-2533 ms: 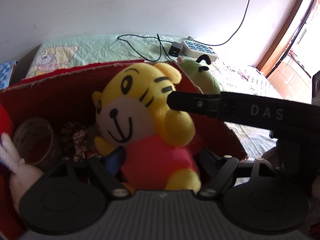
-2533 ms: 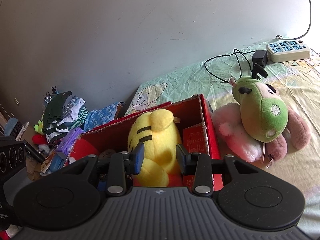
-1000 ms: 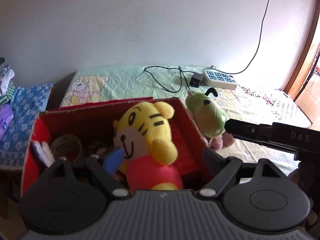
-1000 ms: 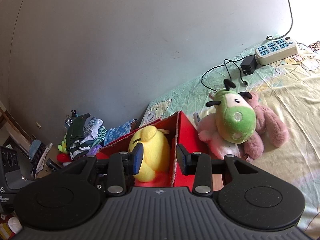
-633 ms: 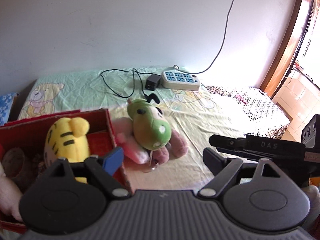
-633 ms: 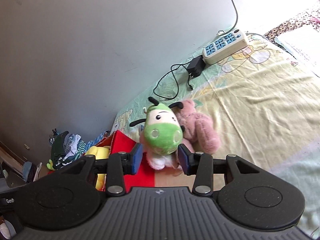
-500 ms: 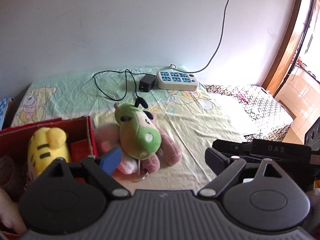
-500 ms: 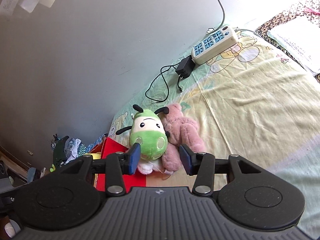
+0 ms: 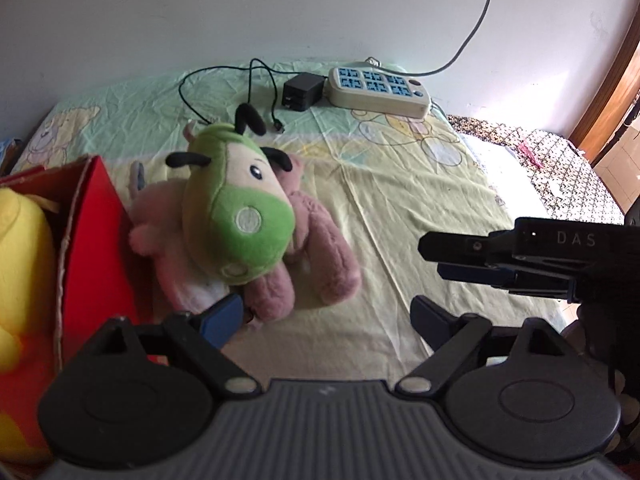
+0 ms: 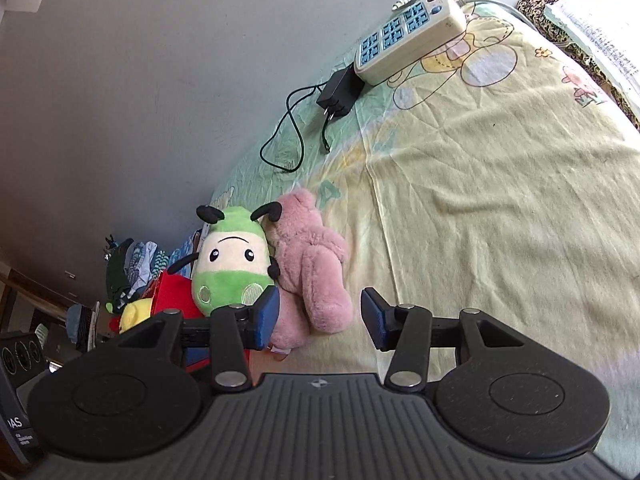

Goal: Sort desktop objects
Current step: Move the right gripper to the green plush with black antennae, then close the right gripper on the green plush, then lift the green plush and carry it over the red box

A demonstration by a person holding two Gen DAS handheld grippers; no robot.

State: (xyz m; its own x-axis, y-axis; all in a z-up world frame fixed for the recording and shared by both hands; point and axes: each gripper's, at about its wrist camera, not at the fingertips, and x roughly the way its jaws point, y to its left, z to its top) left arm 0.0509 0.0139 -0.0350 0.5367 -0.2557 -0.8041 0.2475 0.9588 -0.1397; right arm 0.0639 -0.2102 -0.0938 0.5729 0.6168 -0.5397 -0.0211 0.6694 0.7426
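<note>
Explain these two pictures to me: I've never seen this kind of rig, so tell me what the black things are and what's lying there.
No robot here: a person carries a two-finger gripper in each hand, each with a camera looking along its fingers. One picture is from the left gripper, the other from the right gripper. Both are open and hold nothing; the right's jaws have just been opening. On the bedsheet lies a green-headed pink plush beside a red box holding a yellow plush. Further back are a power strip and charger.
</note>
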